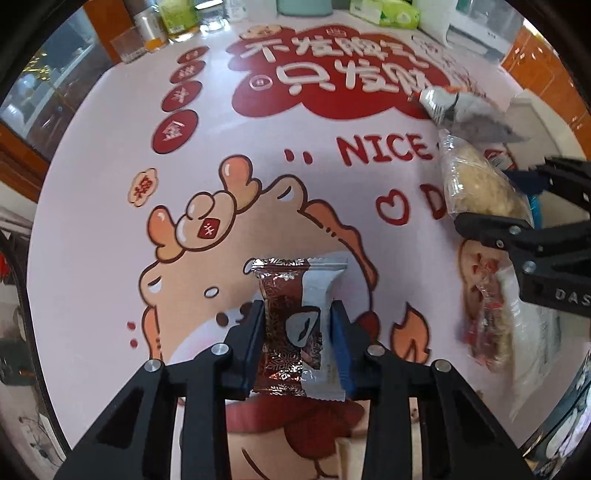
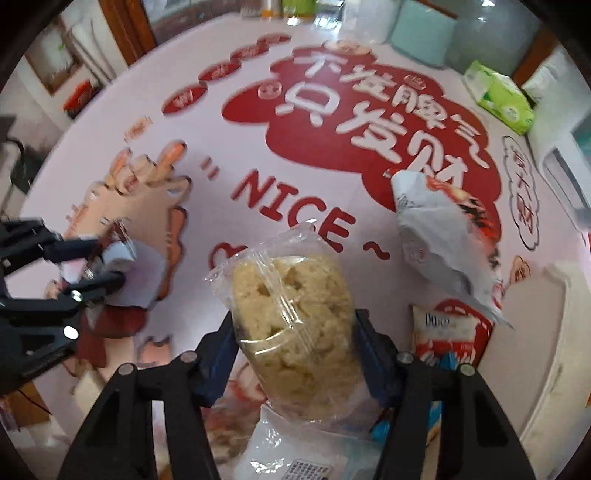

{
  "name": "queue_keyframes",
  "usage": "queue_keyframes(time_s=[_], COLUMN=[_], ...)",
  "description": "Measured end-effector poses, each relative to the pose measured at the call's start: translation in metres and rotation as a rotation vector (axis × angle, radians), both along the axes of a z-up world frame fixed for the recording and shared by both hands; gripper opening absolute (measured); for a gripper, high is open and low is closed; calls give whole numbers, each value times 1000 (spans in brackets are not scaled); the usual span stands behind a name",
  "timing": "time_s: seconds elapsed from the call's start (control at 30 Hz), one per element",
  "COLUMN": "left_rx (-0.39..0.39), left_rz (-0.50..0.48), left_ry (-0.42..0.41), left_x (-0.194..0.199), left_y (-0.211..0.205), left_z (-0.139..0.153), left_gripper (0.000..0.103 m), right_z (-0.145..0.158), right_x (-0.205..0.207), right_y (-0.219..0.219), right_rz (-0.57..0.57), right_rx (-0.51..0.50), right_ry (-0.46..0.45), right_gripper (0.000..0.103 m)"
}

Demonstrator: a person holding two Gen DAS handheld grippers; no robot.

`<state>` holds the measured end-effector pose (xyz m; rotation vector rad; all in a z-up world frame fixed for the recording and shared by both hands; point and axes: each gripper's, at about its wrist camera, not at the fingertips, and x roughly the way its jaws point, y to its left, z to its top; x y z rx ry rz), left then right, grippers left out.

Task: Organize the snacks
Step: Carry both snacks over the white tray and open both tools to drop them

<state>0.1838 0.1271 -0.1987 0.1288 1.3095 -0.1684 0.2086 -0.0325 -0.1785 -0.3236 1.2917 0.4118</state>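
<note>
My left gripper [image 1: 297,339] is shut on a small brown-and-silver wrapped snack [image 1: 295,314], held above the printed tablecloth [image 1: 110,184]. My right gripper [image 2: 295,347] is shut on a clear bag of pale puffed rice cake [image 2: 295,332]; it also shows at the right of the left wrist view [image 1: 476,181]. A silver crumpled snack packet [image 2: 443,251] lies on the table beyond it, also seen in the left wrist view [image 1: 469,114]. The left gripper with its snack appears blurred at the left of the right wrist view [image 2: 107,269].
More packets lie near the right gripper: a white-and-red one [image 2: 450,336] and a clear bag with red wrappers [image 1: 495,328]. A green tissue pack [image 2: 498,98], bottles [image 1: 173,18] and a glass [image 1: 127,46] stand along the table's far edge.
</note>
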Motion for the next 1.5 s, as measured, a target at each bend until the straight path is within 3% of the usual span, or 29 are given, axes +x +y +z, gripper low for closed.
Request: queue_keyframes(time_s=[0.33,0.6,1.03,1.5], left_rx=[-47,-90,-164,-173], left_rz=[4,-88,-236,-290], left_ry=[-161,-270,-348,-377], left_x=[-58,-94,-114,-74], left_y=[-22,-83,-199,-295], left_z=[85,141,181,189], left_gripper=[32,32,32,32], right_z=[81,122,158,172], right_x=[-56,-119,-185,-170], right_y=[-41,-90,-181,-270], right_rz=[-143,-216,-330,-534], right_rx=[304,397,359,263], right_ry=[-163,-232,-340,-408], right_gripper=[59,59,59,60])
